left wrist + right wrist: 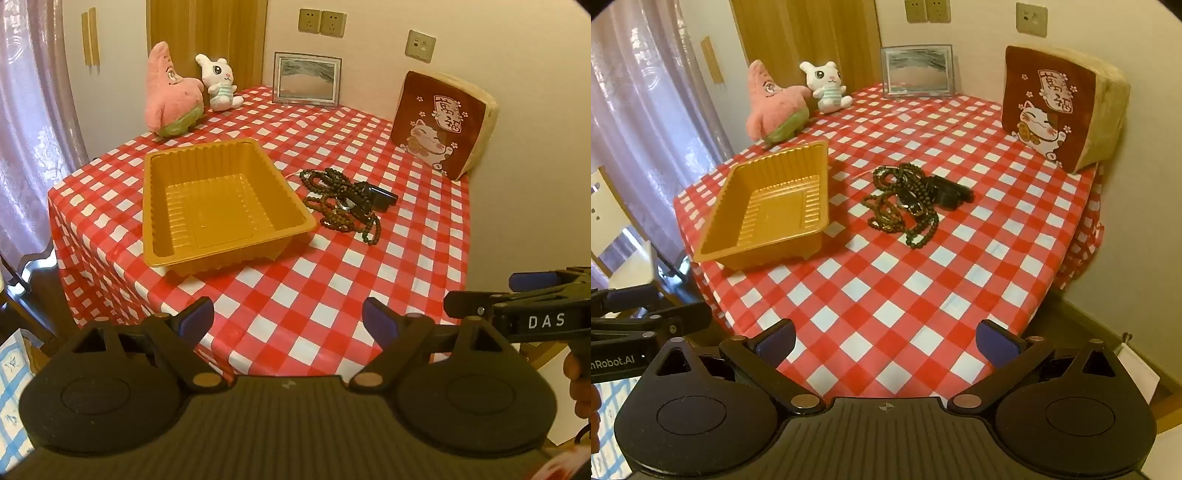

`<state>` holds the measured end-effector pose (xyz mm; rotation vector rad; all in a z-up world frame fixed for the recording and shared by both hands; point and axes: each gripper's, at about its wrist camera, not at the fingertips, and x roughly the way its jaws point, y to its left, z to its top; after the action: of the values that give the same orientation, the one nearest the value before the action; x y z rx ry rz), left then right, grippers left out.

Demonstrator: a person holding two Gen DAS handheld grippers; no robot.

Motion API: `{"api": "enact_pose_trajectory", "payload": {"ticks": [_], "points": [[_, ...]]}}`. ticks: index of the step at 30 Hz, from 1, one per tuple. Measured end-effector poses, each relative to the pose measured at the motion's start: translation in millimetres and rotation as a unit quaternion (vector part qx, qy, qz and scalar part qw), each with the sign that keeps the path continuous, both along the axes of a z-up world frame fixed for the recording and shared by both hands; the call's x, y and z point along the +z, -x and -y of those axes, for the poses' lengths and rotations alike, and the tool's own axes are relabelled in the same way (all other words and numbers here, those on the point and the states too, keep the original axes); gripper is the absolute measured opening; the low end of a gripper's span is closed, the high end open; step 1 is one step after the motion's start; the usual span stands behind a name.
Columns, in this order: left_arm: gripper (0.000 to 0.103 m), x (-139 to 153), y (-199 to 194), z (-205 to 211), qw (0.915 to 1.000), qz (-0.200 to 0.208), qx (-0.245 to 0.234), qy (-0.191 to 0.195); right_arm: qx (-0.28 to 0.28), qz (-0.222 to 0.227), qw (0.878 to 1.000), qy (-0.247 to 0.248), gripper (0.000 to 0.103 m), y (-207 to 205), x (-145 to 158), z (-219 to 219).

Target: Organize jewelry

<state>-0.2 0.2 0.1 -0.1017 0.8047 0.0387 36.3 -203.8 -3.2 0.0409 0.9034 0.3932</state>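
Observation:
A pile of dark beaded bracelets and necklaces (341, 201) lies on the red-checked tablecloth, with a small black box (382, 195) touching its right side. An empty orange plastic tray (221, 206) sits just left of the pile. The pile (905, 203) and the tray (768, 214) also show in the right wrist view. My left gripper (288, 319) is open and empty above the table's near edge. My right gripper (885, 341) is open and empty, also at the near edge, well short of the pile. It also shows from the side in the left wrist view (495, 295).
A pink star plush (170, 96) and a white bunny plush (219, 83) stand at the back left. A framed picture (306, 79) leans on the back wall. A brown lucky-cat cushion (443, 122) stands at the back right. Curtains hang on the left.

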Motion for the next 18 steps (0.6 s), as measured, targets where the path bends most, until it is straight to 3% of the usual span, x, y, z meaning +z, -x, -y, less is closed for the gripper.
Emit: {"api": "enact_pose_trajectory", "payload": {"ticks": [18], "points": [[0.086, 0.0, -0.2, -0.1, 1.0000, -0.002, 0.000, 0.002, 0.001, -0.001, 1.000, 0.001, 0.103, -0.6, 0.0, -0.4]]}}
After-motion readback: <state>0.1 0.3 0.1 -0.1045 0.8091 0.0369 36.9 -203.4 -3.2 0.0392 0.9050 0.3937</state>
